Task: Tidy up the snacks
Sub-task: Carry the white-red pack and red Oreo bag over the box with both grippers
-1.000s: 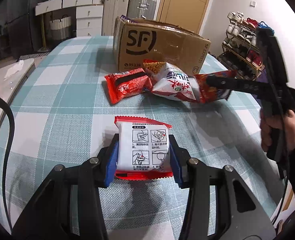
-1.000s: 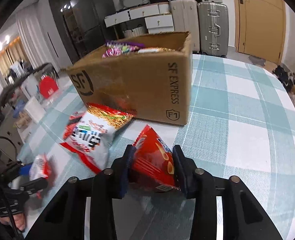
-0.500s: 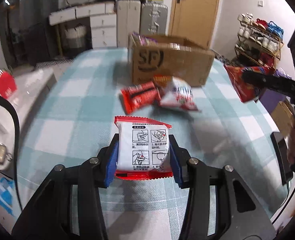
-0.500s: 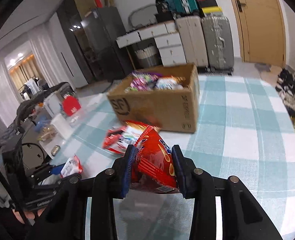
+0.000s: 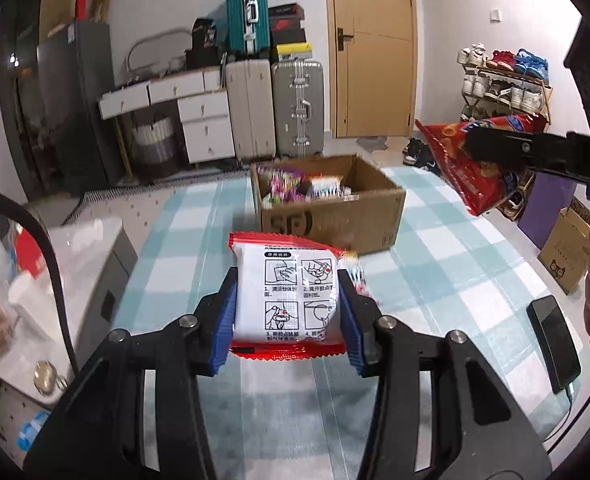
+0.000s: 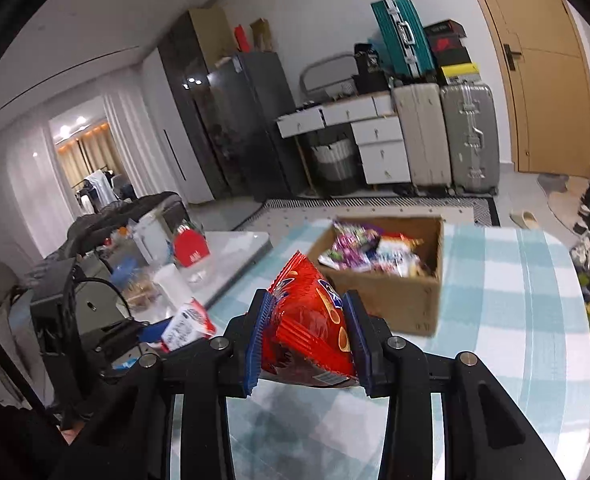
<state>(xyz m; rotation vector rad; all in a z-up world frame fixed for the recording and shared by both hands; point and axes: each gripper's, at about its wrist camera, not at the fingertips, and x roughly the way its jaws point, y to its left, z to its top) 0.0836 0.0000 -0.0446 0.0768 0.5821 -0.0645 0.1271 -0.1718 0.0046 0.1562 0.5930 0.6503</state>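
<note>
My left gripper (image 5: 287, 316) is shut on a white snack packet with red edges (image 5: 285, 292), held high above the checked table (image 5: 447, 264). My right gripper (image 6: 309, 338) is shut on a red chip bag (image 6: 311, 332), also lifted; the bag shows in the left wrist view (image 5: 467, 164) at the upper right. The open SF cardboard box (image 5: 331, 216) holds several snacks and stands ahead of both grippers, also in the right wrist view (image 6: 399, 292). The left gripper with its packet (image 6: 187, 324) shows at the left of the right wrist view.
A black phone (image 5: 553, 340) lies near the table's right edge. A side table with clutter (image 6: 155, 276) stands to the left. Suitcases (image 5: 275, 108), drawers and a door are behind the table. A shoe rack (image 5: 503, 80) is at the right.
Both grippers have risen well above the table with their snacks. The box interior has come into view, and the loose packets in front of it are now mostly hidden.
</note>
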